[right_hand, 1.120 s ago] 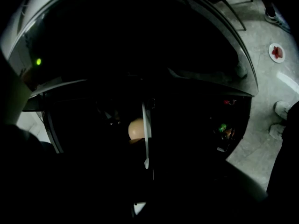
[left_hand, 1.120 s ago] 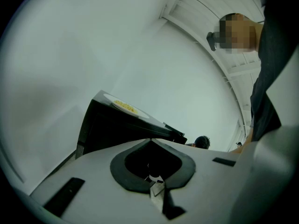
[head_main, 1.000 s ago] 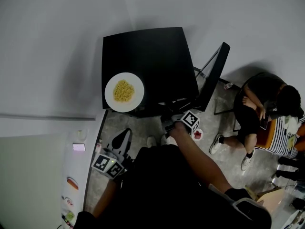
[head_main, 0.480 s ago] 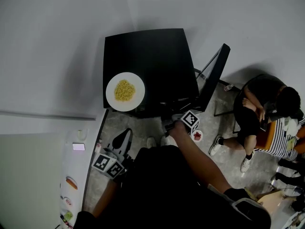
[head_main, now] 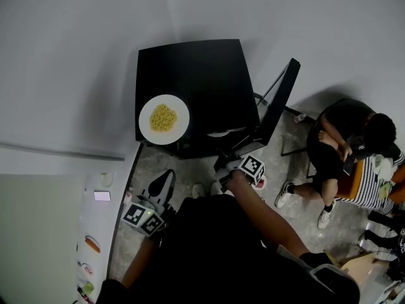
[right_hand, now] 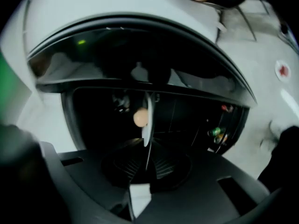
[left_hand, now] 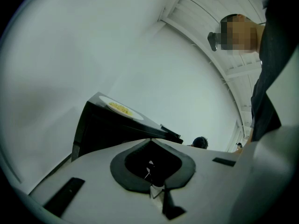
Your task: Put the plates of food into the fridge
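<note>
A black mini fridge (head_main: 196, 81) stands with its door (head_main: 278, 103) swung open. On its top rests a white plate of yellow noodles (head_main: 163, 119), which also shows as the noodle plate (left_hand: 120, 108) in the left gripper view. A second white plate (head_main: 226, 132) lies inside the fridge. In the right gripper view this plate (right_hand: 147, 115) is edge-on, with a pale round piece of food (right_hand: 140, 117) on it. My right gripper (right_hand: 147, 160) is opening, the plate's rim between the jaws, pads not pressing. My left gripper (head_main: 162, 185) hangs low, shut and empty.
A person (head_main: 345, 138) sits on a chair right of the open door. A small plate with red food (head_main: 261, 183) lies on the floor by my right gripper's marker cube (head_main: 253, 168). Small bottles (right_hand: 217, 133) sit in the door shelf. A white counter (head_main: 95, 233) runs along the left.
My right gripper has drawn back a little from the fridge opening, and the white plate now shows lying inside. The left gripper has stayed put.
</note>
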`<action>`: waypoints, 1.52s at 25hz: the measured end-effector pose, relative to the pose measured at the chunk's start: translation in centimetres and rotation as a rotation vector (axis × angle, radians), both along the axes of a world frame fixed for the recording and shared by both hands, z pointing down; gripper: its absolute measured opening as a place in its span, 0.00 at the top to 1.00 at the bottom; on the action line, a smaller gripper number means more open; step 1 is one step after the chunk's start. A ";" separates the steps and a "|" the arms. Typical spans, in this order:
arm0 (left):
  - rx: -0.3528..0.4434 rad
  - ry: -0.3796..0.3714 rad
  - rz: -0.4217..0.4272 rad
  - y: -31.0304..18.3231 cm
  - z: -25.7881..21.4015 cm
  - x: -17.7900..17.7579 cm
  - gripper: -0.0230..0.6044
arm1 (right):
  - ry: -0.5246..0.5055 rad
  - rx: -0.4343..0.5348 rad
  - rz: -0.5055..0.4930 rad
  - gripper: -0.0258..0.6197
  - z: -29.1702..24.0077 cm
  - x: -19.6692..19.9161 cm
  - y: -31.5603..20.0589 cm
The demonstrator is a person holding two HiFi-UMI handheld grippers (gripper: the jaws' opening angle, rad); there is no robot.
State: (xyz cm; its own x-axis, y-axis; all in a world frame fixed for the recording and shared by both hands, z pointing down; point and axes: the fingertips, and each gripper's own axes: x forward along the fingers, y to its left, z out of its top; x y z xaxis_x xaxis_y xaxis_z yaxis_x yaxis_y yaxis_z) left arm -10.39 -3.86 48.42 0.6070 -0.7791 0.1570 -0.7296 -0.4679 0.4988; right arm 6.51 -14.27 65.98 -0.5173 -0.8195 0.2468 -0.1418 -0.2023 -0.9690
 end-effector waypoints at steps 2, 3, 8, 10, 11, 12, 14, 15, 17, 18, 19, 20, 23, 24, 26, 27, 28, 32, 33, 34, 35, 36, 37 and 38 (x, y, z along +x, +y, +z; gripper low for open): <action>0.004 0.000 0.004 0.2 -0.1 0.2 0.93 | 0.054 0.047 -0.043 0.89 -0.9 0.0 0.7; 0.006 0.000 0.007 0.2 -0.1 0.3 0.93 | 0.074 0.074 -0.059 0.90 -1.4 0.1 1.0; 0.013 -0.007 0.020 0.8 -0.2 0.8 0.93 | 0.139 0.204 -0.116 0.92 -3.5 0.9 2.4; 0.019 -0.018 0.025 0.9 -0.2 1.1 0.93 | 0.190 0.286 -0.171 0.92 -4.9 0.7 3.0; 0.023 -0.028 0.028 1.0 -0.3 1.2 0.93 | 0.220 0.332 -0.204 0.92 -5.7 0.5 3.3; 0.027 -0.037 0.031 1.1 -0.3 1.4 0.93 | 0.248 0.376 -0.237 0.92 -6.5 0.2 3.7; 0.030 -0.048 0.033 1.2 -0.4 1.5 0.93 | 0.295 0.458 -0.295 0.92 -8.2 -0.4 4.5; 0.031 -0.050 0.031 1.2 -0.3 1.6 0.93 | 0.318 0.499 -0.320 0.92 -9.0 -0.7 4.8; 0.031 -0.054 0.028 1.3 -0.3 1.6 0.93 | 0.369 0.582 -0.362 0.92 -10.7 -1.3 5.5; 0.031 -0.057 0.028 1.3 -0.4 1.6 0.93 | 0.396 0.624 -0.378 0.92 -11.6 -1.6 5.9; 0.032 -0.059 0.029 1.3 -0.4 1.7 0.93 | 0.421 0.664 -0.391 0.92 -12.4 -1.8 6.3; 0.033 -0.060 0.029 1.4 -0.3 1.7 0.93 | 0.441 0.703 -0.402 0.92 -13.3 -2.1 6.7; 0.044 -0.063 0.029 1.4 -0.1 1.7 0.93 | 0.482 0.804 -0.428 0.92 -15.7 -2.8 7.4; 0.046 -0.065 0.027 1.4 -0.1 1.6 0.93 | 0.492 0.830 -0.435 0.92 -16.4 -2.9 7.6; 0.049 -0.066 0.023 1.5 -0.3 1.7 0.93 | 0.510 0.874 -0.447 0.92 -17.5 -3.2 8.1; 0.051 -0.066 0.023 1.5 -0.3 1.7 0.93 | 0.518 0.894 -0.453 0.92 -18.0 -3.3 8.4; 0.056 -0.067 0.023 1.6 -0.4 1.8 0.93 | 0.529 0.914 -0.460 0.92 -18.5 -3.4 8.8; 0.101 -0.073 0.002 1.6 -1.8 1.8 0.93 | 0.581 0.969 -0.485 0.92 -19.8 -3.9 9.8; 0.113 -0.067 -0.008 1.6 -2.1 1.7 0.93 | 0.578 0.967 -0.485 0.92 -19.8 -4.0 10.0; 0.120 -0.062 -0.018 1.6 -2.3 1.5 0.93 | 0.566 0.958 -0.484 0.92 -19.8 -4.2 10.0; 0.123 -0.059 -0.028 1.6 -2.3 1.3 0.93 | 0.548 0.945 -0.483 0.92 -19.8 -4.4 10.1; 0.122 -0.059 -0.036 1.7 -2.3 1.1 0.93 | 0.525 0.928 -0.482 0.92 -19.7 -4.7 10.1; 0.122 -0.063 -0.041 1.7 -2.2 0.9 0.93 | 0.500 0.909 -0.483 0.92 -19.6 -5.0 10.0; 0.124 -0.073 -0.044 1.8 -2.2 0.7 0.93 | 0.474 0.890 -0.484 0.92 -19.6 -5.4 9.9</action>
State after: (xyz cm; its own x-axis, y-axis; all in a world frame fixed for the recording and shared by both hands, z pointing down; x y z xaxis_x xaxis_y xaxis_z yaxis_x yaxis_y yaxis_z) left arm -9.72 -2.04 46.22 0.5626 -0.8206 0.1004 -0.7827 -0.4897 0.3841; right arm 1.08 -4.39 46.40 -0.8386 -0.5402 -0.0707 -0.4111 0.7126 -0.5685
